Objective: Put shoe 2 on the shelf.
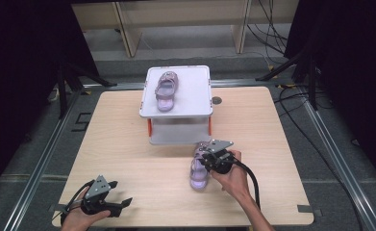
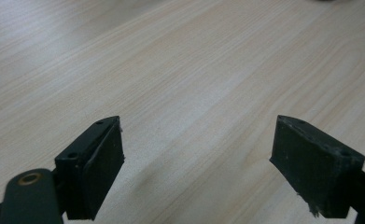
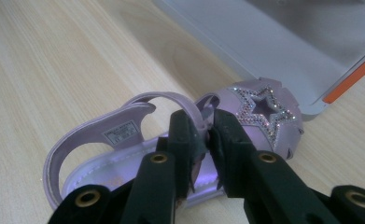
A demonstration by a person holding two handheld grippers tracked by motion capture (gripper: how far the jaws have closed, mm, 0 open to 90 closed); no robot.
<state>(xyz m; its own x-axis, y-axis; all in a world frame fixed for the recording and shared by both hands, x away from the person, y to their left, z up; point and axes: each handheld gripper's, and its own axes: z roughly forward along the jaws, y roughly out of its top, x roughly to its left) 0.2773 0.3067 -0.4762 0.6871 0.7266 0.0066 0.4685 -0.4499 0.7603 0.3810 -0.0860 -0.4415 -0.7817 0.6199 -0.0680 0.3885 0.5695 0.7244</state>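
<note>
Now | right tongs point(image 3: 202, 135) clamped on sandal point(image 3: 171, 144) strap | left tongs point(image 2: 196, 163) apart.

- A small white label point(image 3: 120, 132) was sewn on the inside of the heel strap of the lilac sandal point(image 3: 171, 140) that lay on the table; it bore several lines of dark print inside a dark border, too small and blurred to read.
- No other text, brand, number or sign could be read in the high view or in either gripper view.
</note>
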